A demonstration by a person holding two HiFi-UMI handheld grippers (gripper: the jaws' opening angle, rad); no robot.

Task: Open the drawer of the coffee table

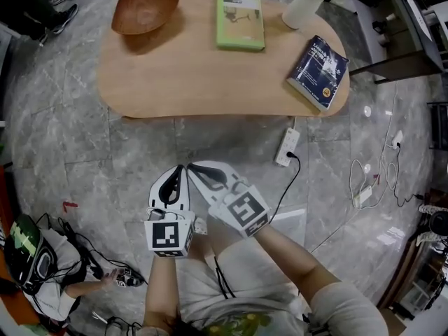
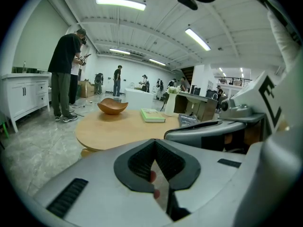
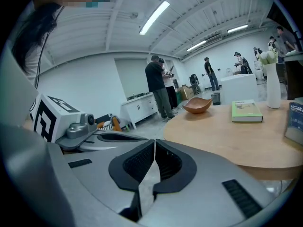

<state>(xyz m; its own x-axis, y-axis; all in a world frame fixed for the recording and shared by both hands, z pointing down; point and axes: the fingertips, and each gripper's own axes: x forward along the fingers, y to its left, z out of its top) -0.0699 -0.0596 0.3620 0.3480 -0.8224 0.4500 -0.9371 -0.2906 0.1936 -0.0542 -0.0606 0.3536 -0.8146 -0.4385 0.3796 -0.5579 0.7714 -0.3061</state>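
The wooden coffee table (image 1: pixel 203 75) is a rounded slab ahead of me; its top also fills the middle of the left gripper view (image 2: pixel 118 129) and the right of the right gripper view (image 3: pixel 246 141). No drawer shows in any view. My left gripper (image 1: pixel 180 168) and right gripper (image 1: pixel 190 166) hang side by side over the floor, short of the table's near edge, tips almost touching. Both are shut with nothing between the jaws. The left gripper view shows its own closed left gripper (image 2: pixel 155 142), and the right gripper view its closed right gripper (image 3: pixel 155 142).
On the table lie a wooden bowl (image 1: pixel 143 9), a green book (image 1: pixel 240 21), a dark blue book (image 1: pixel 318 72) and a white vase (image 1: pixel 304 7). A power strip (image 1: pixel 288 147) with cables lies on the floor right of my grippers. A person crouches at lower left (image 1: pixel 49 271). People stand beyond the table (image 2: pixel 66 74).
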